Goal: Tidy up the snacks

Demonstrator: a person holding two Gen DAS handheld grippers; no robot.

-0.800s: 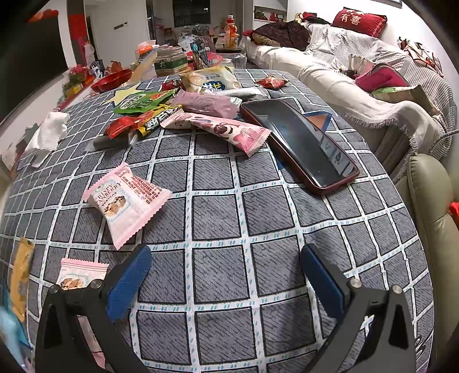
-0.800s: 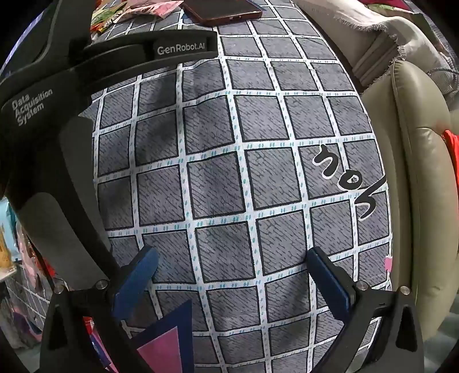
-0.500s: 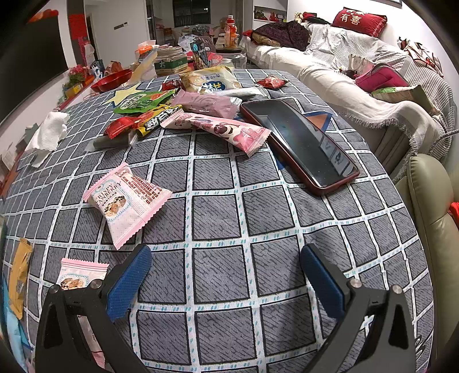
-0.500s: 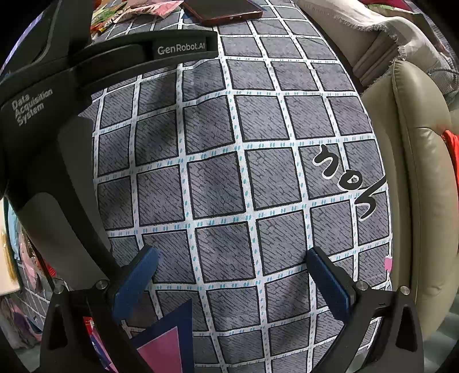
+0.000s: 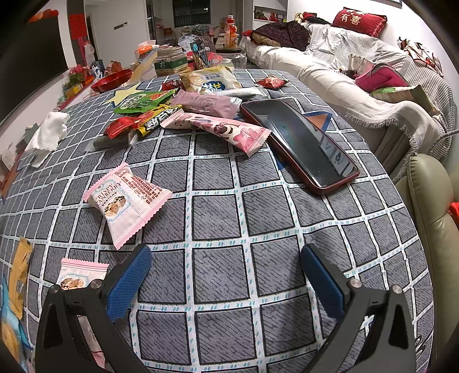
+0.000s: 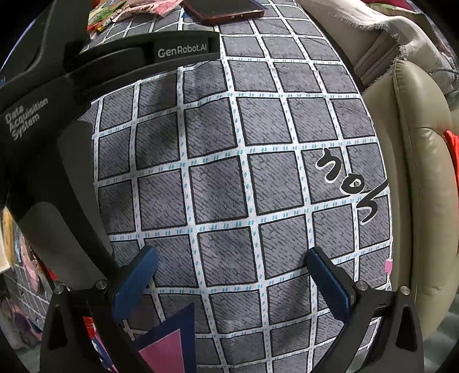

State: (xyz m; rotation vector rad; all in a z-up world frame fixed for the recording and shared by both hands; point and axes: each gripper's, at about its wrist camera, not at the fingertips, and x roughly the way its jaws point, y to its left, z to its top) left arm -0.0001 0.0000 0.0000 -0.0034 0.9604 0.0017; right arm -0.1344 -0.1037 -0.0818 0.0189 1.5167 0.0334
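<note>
Snack packets lie scattered on a grey checked tablecloth (image 5: 218, 272). A pink cranberry packet (image 5: 127, 202) lies ahead and left of my left gripper (image 5: 226, 281), which is open and empty just above the cloth. A smaller pink packet (image 5: 79, 277) sits by its left finger. Further off lie a long pink wrapper (image 5: 221, 129), a pink pouch (image 5: 208, 103), a green packet (image 5: 143, 102) and a pale bag (image 5: 210, 79). My right gripper (image 6: 232, 281) is open and empty over bare cloth (image 6: 218, 189). The left gripper's black body (image 6: 57, 114) fills the right wrist view's left side.
A dark phone in a red case (image 5: 298, 140) lies right of the snacks; its end shows in the right wrist view (image 6: 226, 11). A white tissue (image 5: 47, 134) lies at the left. A sofa (image 5: 344, 80) and a beige leather seat (image 6: 416, 172) border the table's right edge.
Both grippers have held still. At the left wrist view's far-left edge, the yellow and blue packets have shifted slightly.
</note>
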